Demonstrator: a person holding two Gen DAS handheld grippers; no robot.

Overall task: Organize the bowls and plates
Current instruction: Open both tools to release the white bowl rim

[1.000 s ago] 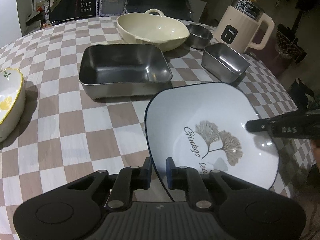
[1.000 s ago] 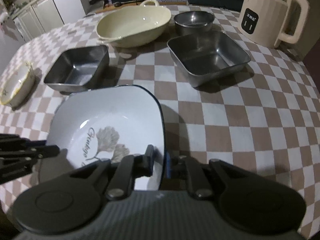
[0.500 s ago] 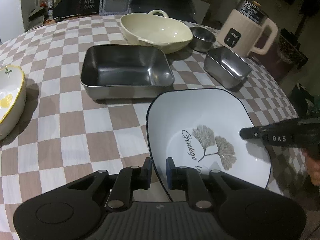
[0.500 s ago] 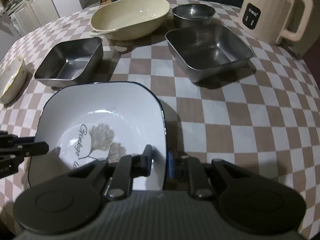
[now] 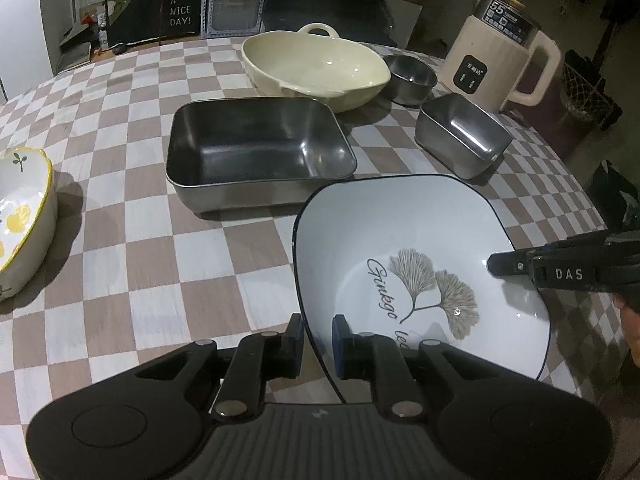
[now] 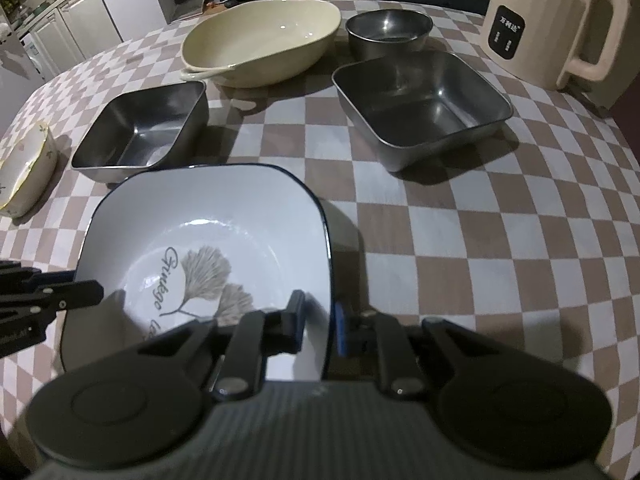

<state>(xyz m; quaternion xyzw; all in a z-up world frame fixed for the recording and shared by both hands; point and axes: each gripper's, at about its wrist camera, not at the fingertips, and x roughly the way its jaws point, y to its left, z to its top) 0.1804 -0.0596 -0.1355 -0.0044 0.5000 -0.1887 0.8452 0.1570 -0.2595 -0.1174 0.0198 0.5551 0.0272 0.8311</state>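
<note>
White square plate [image 5: 404, 240] with a dark blue rim and a leaf print, held between both grippers near the front edge of the table [image 5: 120, 248], which wears a brown-and-white checked cloth. Left gripper [image 5: 318, 346] clamped narrow on the plate's left rim, one finger inside, one outside. Right gripper [image 6: 318, 322] clamped narrow on the opposite rim, likewise one finger to each side. Seen also from the other camera: right gripper [image 5: 496, 266] reaching in from the right, left gripper [image 6: 96, 290] from the left.

Beyond the plate, toward the middle of the table: large steel tray [image 5: 256, 148], just beside the plate's far edge. Smaller steel tray [image 5: 464, 132] to its right, apart from it. Behind both, toward the back edge: cream oval dish [image 5: 316, 66] with loop handles, and beside it a small round steel bowl [image 5: 412, 76]. Cream electric kettle [image 5: 496, 60] at the back right edge. Flower-painted bowl [image 5: 20, 220] with a yellow rim at the left edge, well apart from the rest.
</note>
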